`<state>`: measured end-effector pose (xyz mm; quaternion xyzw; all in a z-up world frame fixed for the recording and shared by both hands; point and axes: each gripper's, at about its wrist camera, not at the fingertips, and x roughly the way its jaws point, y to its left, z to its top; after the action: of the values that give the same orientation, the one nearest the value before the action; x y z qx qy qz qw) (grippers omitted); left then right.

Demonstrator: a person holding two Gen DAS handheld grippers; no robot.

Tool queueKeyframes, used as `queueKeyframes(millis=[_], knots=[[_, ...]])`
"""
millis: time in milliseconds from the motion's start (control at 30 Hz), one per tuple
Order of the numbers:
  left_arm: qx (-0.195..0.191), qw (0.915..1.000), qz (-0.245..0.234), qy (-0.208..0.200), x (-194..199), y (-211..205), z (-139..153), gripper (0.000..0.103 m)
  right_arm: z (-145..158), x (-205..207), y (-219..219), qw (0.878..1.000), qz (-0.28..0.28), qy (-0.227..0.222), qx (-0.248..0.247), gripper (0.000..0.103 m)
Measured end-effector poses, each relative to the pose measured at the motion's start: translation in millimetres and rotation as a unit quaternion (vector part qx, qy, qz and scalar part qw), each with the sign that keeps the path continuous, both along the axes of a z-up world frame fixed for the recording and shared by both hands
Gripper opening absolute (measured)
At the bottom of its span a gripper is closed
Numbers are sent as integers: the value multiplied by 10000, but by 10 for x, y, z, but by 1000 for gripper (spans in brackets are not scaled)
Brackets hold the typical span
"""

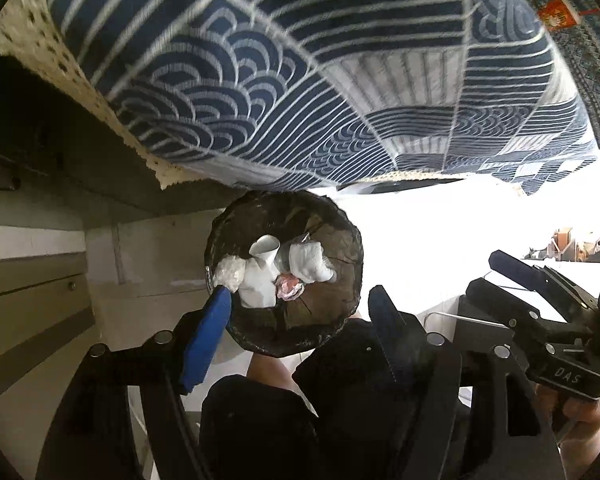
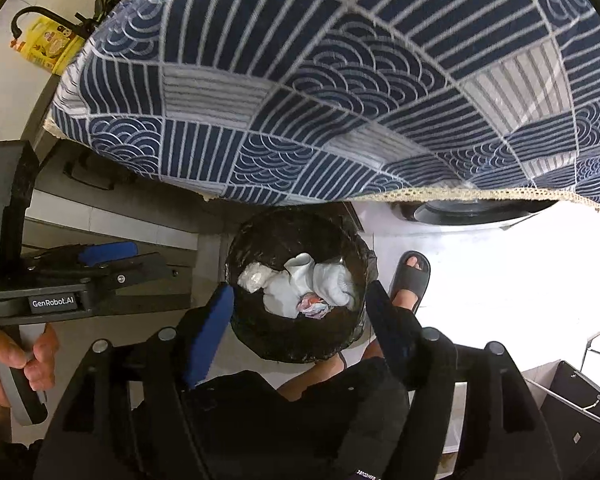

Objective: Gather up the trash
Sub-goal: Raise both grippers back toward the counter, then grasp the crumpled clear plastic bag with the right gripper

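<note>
A round trash bin (image 1: 260,216) lined with a black bag stands on the floor below the table edge. It holds crumpled white tissues (image 1: 260,284) and a pinkish wrapper (image 1: 287,286). My left gripper (image 1: 300,312) is open and empty, held above the bin. The bin also shows in the right wrist view (image 2: 300,232), with the white trash (image 2: 300,284) inside. My right gripper (image 2: 300,312) is open and empty above the bin too. The right gripper shows at the right of the left wrist view (image 1: 540,292), and the left gripper at the left of the right wrist view (image 2: 108,256).
A table with a blue and white patterned cloth (image 1: 300,80) overhangs the bin; it also shows in the right wrist view (image 2: 340,80). The person's sandalled foot (image 2: 410,280) is beside the bin. A yellow container (image 2: 48,48) sits at far left. Cabinet drawers (image 1: 32,288) stand at left.
</note>
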<state>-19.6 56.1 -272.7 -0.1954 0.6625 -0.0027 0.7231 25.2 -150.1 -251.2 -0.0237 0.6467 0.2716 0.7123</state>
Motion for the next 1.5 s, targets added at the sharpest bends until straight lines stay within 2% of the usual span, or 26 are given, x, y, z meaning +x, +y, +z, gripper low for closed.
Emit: queueKeyframes(millis=[67, 133, 300, 333, 367, 400, 433, 500, 533, 600, 800, 933, 1067, 1267, 1500], knots=[[100, 9999, 31, -89, -5, 9, 85, 69, 75, 1, 1, 10000, 0, -52, 34, 70], [134, 9997, 97, -184, -13, 32, 195, 75, 160, 1, 3, 9999, -2, -169, -7, 70], [276, 9980, 41, -566, -15, 4, 508, 77, 406, -2, -28, 9989, -62, -453, 81, 70], [316, 9972, 22, -673, -6, -8, 584, 81, 487, 5, -44, 9982, -121, -573, 102, 70], [331, 9963, 4, -791, -2, -20, 670, 82, 551, 16, -59, 9976, -167, -650, 142, 74], [335, 9953, -6, -906, 2, -30, 751, 83, 651, 23, -78, 9965, -235, -767, 248, 92], [355, 9944, -8, -997, 6, -35, 812, 83, 727, 28, -96, 9953, -277, -866, 318, 96], [401, 9913, -57, -1252, 3, -61, 988, 85, 928, 35, -114, 9921, -338, -1129, 420, 96], [410, 9902, -89, -1333, 3, -72, 1051, 91, 997, 52, -115, 9910, -347, -1205, 460, 96], [445, 9874, -134, -1512, 0, -83, 1175, 96, 1175, 71, -125, 9882, -379, -1379, 543, 96], [550, 9772, -238, -2038, -12, -95, 1587, 96, 1644, 154, -217, 9778, -531, -1883, 755, 98], [648, 9722, -207, -2239, 69, -70, 1779, 96, 1857, 288, -323, 9714, -607, -2091, 952, 98], [702, 9624, -36, -2625, 200, -34, 1975, 96, 2002, 533, -347, 9675, -576, -2258, 983, 98], [762, 9589, 129, -2730, 508, -47, 2123, 96, 2128, 1013, -323, 9609, -454, -2536, 1015, 98], [754, 9605, 251, -2667, 906, -80, 2174, 96, 2178, 1558, -291, 9612, -107, -2327, 1475, 98]])
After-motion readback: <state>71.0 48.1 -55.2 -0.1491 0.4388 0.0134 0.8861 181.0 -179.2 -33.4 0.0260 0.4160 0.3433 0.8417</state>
